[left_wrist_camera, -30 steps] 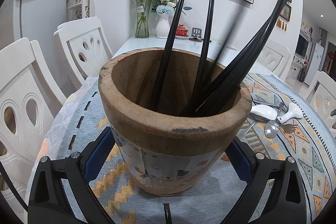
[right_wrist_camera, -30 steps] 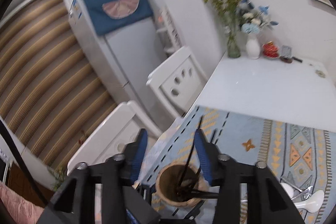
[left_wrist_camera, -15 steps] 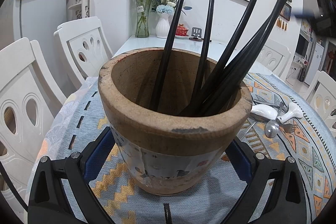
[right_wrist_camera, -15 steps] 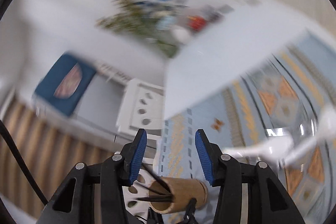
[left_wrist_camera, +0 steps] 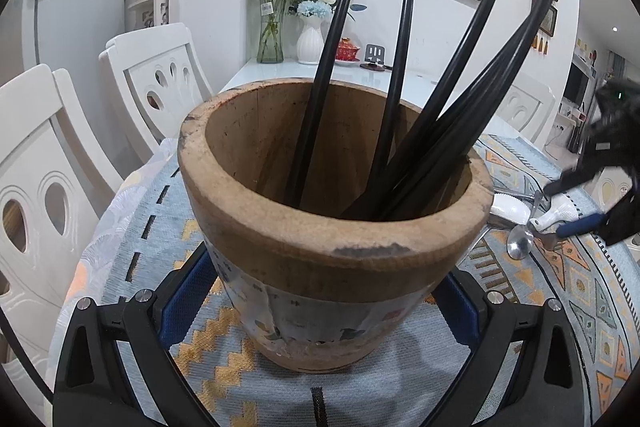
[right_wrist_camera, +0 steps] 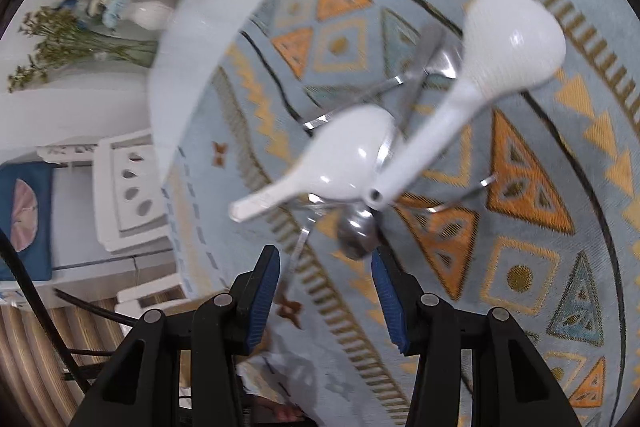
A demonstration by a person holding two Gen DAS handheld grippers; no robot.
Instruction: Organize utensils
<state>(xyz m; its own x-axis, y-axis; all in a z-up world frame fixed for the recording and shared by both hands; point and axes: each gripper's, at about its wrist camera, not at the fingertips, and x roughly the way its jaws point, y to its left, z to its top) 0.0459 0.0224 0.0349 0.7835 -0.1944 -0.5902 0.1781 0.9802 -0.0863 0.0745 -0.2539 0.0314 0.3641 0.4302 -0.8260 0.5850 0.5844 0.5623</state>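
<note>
A worn wooden pot [left_wrist_camera: 332, 239] stands on the patterned cloth and holds several black chopsticks [left_wrist_camera: 400, 67]. My left gripper [left_wrist_camera: 320, 299] is shut on the pot's lower body, one blue pad on each side. To the right lies a pile of utensils: two white ceramic spoons [right_wrist_camera: 348, 163] [right_wrist_camera: 508, 43], a metal spoon [right_wrist_camera: 356, 235] and thin metal handles under them. My right gripper [right_wrist_camera: 326, 269] hangs open just above this pile, tilted down, with nothing between its pads. It also shows at the right edge of the left wrist view as the right gripper [left_wrist_camera: 556, 211], beside the spoons.
The blue and orange tablecloth [right_wrist_camera: 520, 275] covers the round table. White chairs [left_wrist_camera: 160, 87] stand along the left side. Flower vases [left_wrist_camera: 310, 39] and small items sit on a white counter behind the table.
One more chopstick now stands in the pot. My right gripper has swung down from above the pot, rolled over, and arrived over the spoon pile. The left gripper and pot have not moved.
</note>
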